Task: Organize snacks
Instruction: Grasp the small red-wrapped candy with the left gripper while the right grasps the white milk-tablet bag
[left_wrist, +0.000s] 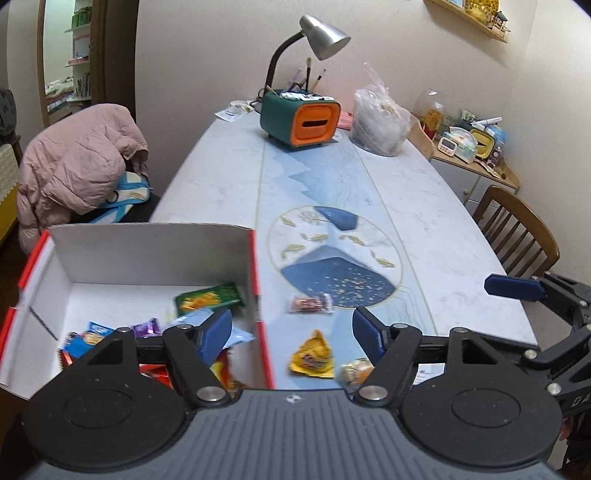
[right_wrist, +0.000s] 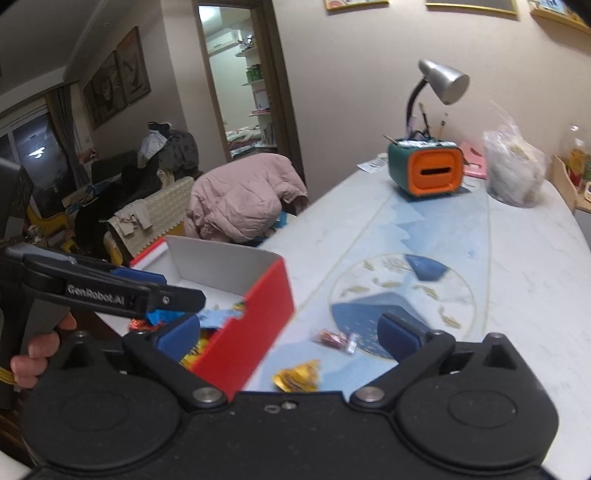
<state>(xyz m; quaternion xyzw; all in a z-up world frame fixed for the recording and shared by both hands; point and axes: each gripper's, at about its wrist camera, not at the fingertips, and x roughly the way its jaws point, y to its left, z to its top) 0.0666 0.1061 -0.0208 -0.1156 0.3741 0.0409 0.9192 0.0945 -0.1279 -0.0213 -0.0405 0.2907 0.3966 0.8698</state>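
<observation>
Marbled white and pale blue, with a round mountain picture at its middle, the tabletop (left_wrist: 229, 192) runs back to a cream wall. At the far end stand a green and orange box (left_wrist: 300, 120) with a silver lamp (left_wrist: 323, 31) rising behind it, and a full clear plastic bag (left_wrist: 380, 125) just to its right. A pink padded jacket (left_wrist: 74, 162) hangs over a chair on the left side, and a wooden chair (left_wrist: 517, 229) stands on the right.

Near the front left corner sits an open red box with a white inside (left_wrist: 110, 254). It holds several snack packets, among them a green packet (left_wrist: 208, 297) against its right wall and small blue and purple ones nearer the front. Three snacks lie loose on the tabletop just right of the box: a small clear-wrapped reddish snack (left_wrist: 310, 304), a yellow packet (left_wrist: 312, 358) nearer the camera, and a pale orange one (left_wrist: 354, 371) partly hidden behind a claw finger.

The left claw (left_wrist: 291, 332) hangs over the box's right wall, jaws apart and holding nothing. The right claw (right_wrist: 291, 332) is also spread wide and empty, above the loose snacks and the box's near corner. A hand (right_wrist: 37, 350) grips the left tool's handle in the right wrist view.
</observation>
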